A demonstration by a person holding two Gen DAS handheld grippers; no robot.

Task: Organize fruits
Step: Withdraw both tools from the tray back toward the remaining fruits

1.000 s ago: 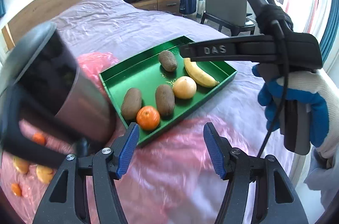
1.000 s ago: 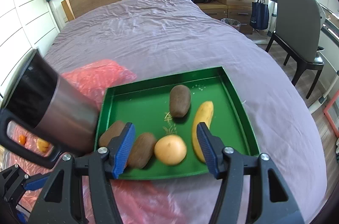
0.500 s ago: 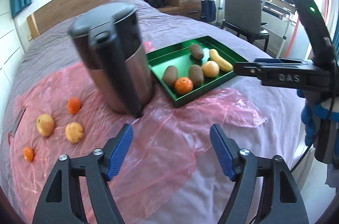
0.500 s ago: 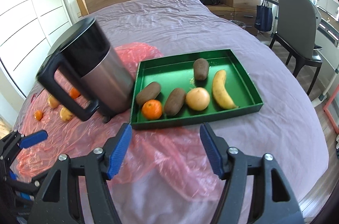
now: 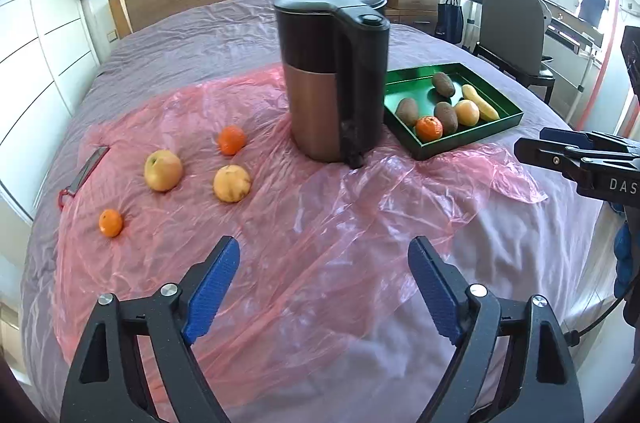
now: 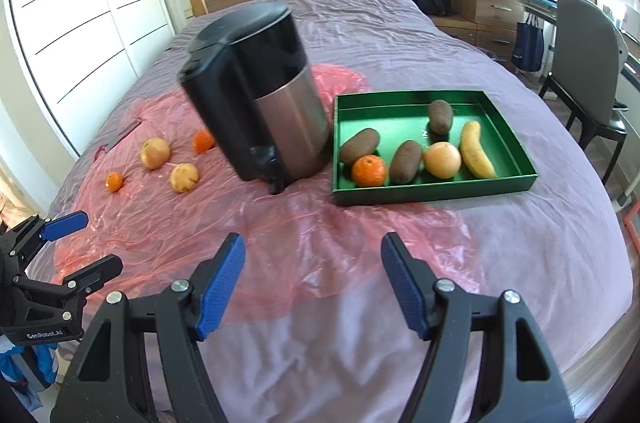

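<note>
**Fruit still loose on the plastic, both claws empty**

Fruit first: four pieces sit loose on the pink plastic sheet (image 5: 320, 223) to the left of the kettle (image 5: 332, 75). That's a small orange (image 5: 111, 222) nearest the sheet's left edge, an apple (image 5: 163, 170), a yellowish round fruit (image 5: 232, 183) and another orange (image 5: 231, 140) closest to the kettle. The green tray (image 6: 432, 193) sits just right of the kettle and already holds three kiwis, an orange, a pale round fruit and a banana.

My left gripper (image 5: 324, 287) hangs over bare plastic with its jaws opening and nothing between them. Same story for the right gripper (image 6: 312, 283): jaws opening, empty, pointed roughly at the gap between kettle and tray.

The bit that matters, I reckon: the loose fruit all lies up and to the left of the left claw, with the kettle standing between that pile and the tray. So the left hand is clearly the nearer one for a pick, and the yellowish one looks like the shortest reach. They're all round, so no long axis to line up. Carrying anything to the tray means going around the kettle though.
</note>
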